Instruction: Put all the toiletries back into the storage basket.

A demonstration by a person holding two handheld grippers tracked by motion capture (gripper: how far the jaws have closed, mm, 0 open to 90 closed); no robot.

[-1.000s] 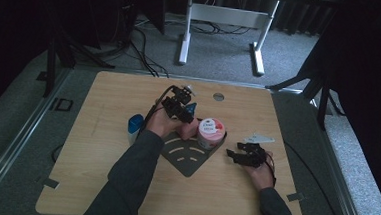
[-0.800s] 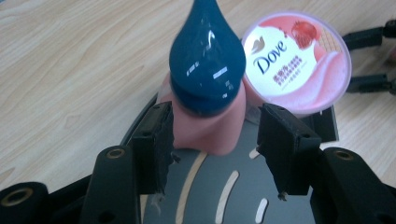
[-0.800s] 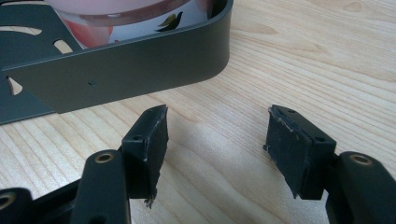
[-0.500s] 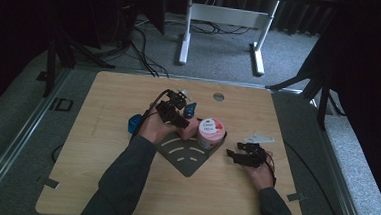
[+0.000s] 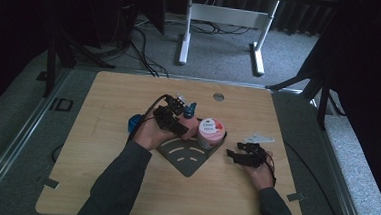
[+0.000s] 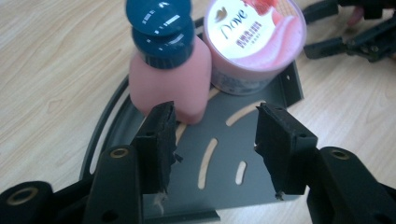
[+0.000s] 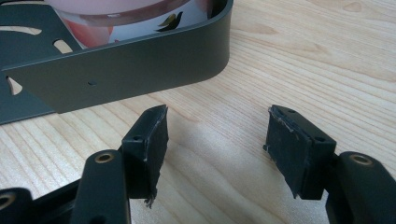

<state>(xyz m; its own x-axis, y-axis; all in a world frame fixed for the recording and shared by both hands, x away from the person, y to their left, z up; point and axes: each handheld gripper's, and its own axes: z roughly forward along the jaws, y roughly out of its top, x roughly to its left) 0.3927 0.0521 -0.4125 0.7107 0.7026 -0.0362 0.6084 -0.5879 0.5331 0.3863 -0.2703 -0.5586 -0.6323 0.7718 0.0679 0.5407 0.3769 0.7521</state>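
Near the counter's [image 5: 106, 147] middle, I'm parking the pink bottle [image 6: 170, 77] upright on the dark corner tray [image 6: 261, 184], touching the Dove tub [image 6: 254, 37], so both sit packed toward the tray's walled corner. Left gripper [image 6: 212, 135] is standing released, jaws just been narrowing w/ nothing between them, bottle just beyond. Right gripper [image 7: 219, 135] is idling released beside the tray wall. Wood-grain top; grey carpet, cables, desk legs beyond.

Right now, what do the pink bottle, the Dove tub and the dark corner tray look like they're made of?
Pink bottle: likely matte plastic, with a glossy blue cap. Dove tub: probably plastic, its printed lid shiny. Corner tray: seemingly thin painted metal, matte grey, with cut slots and a bent rim.
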